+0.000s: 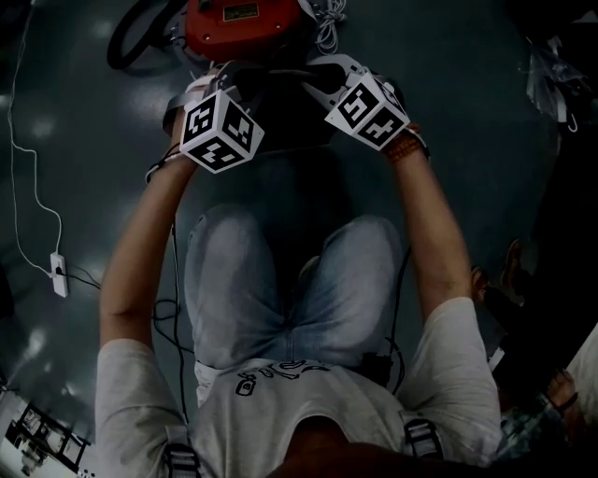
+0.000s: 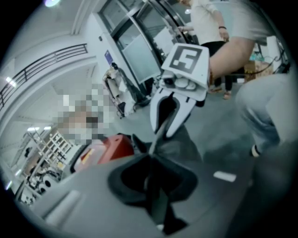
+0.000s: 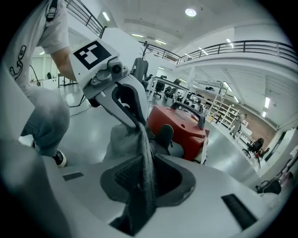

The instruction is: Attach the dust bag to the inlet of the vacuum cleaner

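The red vacuum cleaner [image 1: 245, 23] stands on the floor just beyond both grippers, and it also shows in the left gripper view [image 2: 106, 148] and the right gripper view [image 3: 179, 124]. A dark grey cloth dust bag [image 1: 280, 117] hangs stretched between the two grippers, in front of the vacuum cleaner. My left gripper [image 1: 238, 82] is shut on one edge of the dust bag [image 2: 179, 144]. My right gripper [image 1: 316, 82] is shut on the opposite edge of the bag [image 3: 122, 142]. Each gripper faces the other across the cloth. The vacuum cleaner's inlet is hidden.
The person's knees in jeans [image 1: 290, 280] sit right below the grippers. A black hose [image 1: 131, 37] curls left of the vacuum cleaner. A white power strip [image 1: 59, 274] with its cable lies on the floor at far left. Someone's feet [image 1: 509, 271] are at the right.
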`<state>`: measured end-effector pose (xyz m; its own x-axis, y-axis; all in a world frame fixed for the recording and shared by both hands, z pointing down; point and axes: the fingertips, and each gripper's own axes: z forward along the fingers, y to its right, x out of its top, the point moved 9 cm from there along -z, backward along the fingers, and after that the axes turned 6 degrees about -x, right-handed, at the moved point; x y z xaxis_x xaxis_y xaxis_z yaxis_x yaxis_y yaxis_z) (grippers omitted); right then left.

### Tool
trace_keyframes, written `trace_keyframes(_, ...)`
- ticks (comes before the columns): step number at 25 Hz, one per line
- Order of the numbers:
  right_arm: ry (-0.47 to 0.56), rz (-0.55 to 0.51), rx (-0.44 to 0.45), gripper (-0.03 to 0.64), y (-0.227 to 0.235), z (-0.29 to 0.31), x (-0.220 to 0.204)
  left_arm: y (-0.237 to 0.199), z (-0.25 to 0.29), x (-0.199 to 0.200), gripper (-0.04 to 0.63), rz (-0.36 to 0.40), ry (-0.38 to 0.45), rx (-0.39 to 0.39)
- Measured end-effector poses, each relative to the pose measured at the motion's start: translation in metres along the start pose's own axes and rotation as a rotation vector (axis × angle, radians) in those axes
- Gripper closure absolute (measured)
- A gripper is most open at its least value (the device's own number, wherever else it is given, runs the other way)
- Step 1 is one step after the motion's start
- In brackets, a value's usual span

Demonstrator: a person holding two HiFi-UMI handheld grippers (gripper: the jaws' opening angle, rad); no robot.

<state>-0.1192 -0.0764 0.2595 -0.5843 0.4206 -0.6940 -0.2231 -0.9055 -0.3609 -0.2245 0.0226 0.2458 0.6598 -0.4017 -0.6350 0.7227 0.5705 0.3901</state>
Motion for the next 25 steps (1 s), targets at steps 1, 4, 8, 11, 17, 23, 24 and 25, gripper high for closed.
trace_keyframes(1,0.007,0.021,-0.001,0.541,-0.003,-0.002,0.0,0.002,0.0,0.001,0.55,-0.012,0.002,0.005)
trace_keyframes(4,0.036,0.106,-0.034,0.538,-0.007,-0.017,0.002,0.01,-0.008,0.004,0.523,-0.095,0.035,0.032)
trace_keyframes(8,0.128,0.297,-0.149,0.534,-0.006,-0.052,0.011,0.011,-0.035,0.017,0.533,-0.36,0.186,0.085)
trace_keyframes(11,0.23,0.457,-0.243,0.534,-0.011,-0.072,0.024,0.013,-0.047,0.029,0.571,-0.53,0.298,0.14)
trace_keyframes(17,0.386,0.649,-0.314,0.543,-0.037,-0.078,0.024,0.033,-0.045,0.041,0.591,-0.702,0.434,0.252)
trace_keyframes(23,0.417,0.713,-0.373,0.602,-0.046,-0.077,0.015,0.046,-0.04,0.04,0.591,-0.724,0.449,0.277)
trace_keyframes(24,0.418,0.708,-0.381,0.604,-0.048,-0.077,0.017,0.047,-0.039,0.039,0.591,-0.715,0.443,0.285)
trace_keyframes(25,0.418,0.703,-0.384,0.604,-0.05,-0.077,0.019,0.048,-0.038,0.039,0.591,-0.709,0.434,0.291)
